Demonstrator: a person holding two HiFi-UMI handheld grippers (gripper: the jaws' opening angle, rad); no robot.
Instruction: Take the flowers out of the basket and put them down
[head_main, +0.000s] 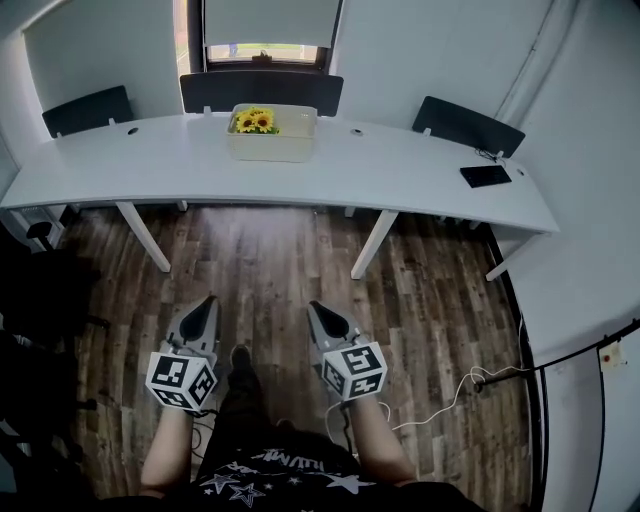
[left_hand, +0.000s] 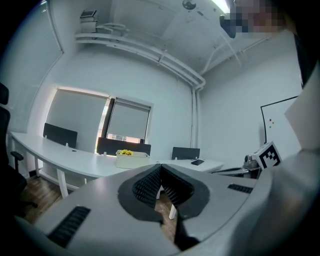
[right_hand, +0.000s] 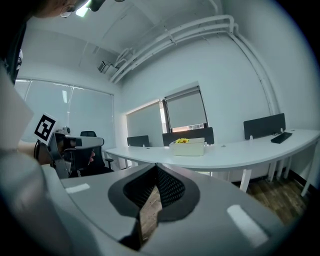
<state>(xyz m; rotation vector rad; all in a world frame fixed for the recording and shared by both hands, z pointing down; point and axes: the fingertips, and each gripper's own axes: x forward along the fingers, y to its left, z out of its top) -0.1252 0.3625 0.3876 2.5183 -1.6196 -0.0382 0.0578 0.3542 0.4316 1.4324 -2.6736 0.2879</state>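
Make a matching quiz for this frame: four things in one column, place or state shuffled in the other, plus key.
Things
1. flowers
2. phone
3. basket
4. right gripper

Place or state
A. lying near the right end of the desk
B. jaws shut, nothing between them, held above the wood floor
C. inside the basket
D. standing mid-desk, in front of the window

Pairs: 1-C, 2-A, 3-D, 4-B
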